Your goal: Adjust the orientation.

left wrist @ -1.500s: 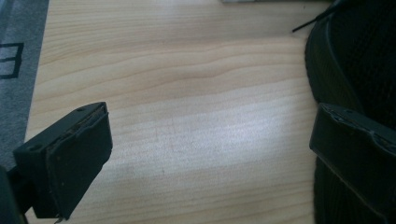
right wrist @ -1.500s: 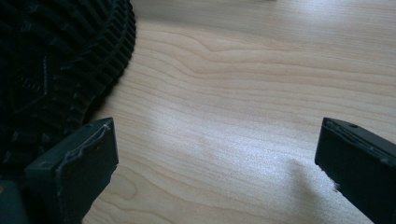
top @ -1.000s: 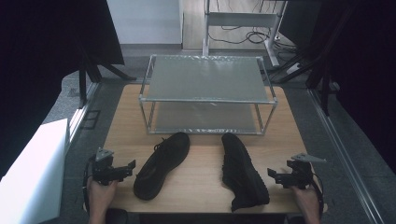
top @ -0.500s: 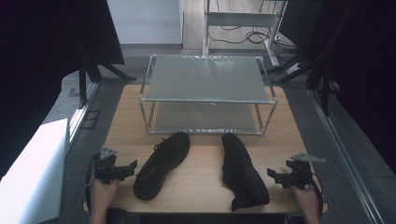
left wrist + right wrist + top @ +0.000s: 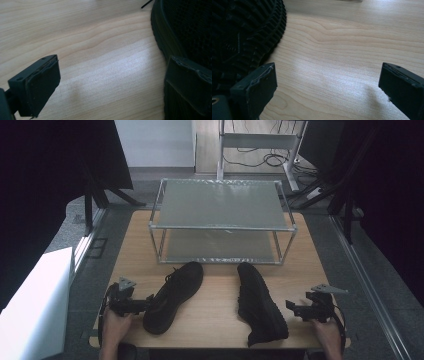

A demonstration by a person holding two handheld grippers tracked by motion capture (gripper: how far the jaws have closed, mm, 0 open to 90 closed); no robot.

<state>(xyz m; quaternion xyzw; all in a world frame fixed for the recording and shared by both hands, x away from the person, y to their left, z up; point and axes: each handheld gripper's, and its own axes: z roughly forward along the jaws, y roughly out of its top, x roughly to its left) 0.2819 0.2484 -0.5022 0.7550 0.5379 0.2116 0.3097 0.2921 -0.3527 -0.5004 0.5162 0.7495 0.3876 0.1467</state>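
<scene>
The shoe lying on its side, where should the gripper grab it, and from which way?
Probably the heel end. The right shoe lies tipped over, its ridged sole facing the open right gripper. Come from the right, one jaw on the sole, one inside the opening, I'd guess.

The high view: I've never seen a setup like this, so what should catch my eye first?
Two black lace-up shoes lie on the light wooden table: the left shoe upright, the right shoe tipped on its side. Behind them stands a two-tier metal-framed rack. An open hand-held gripper waits at each near corner, the left hand-held gripper almost at its shoe, the right hand-held gripper a little apart.
</scene>
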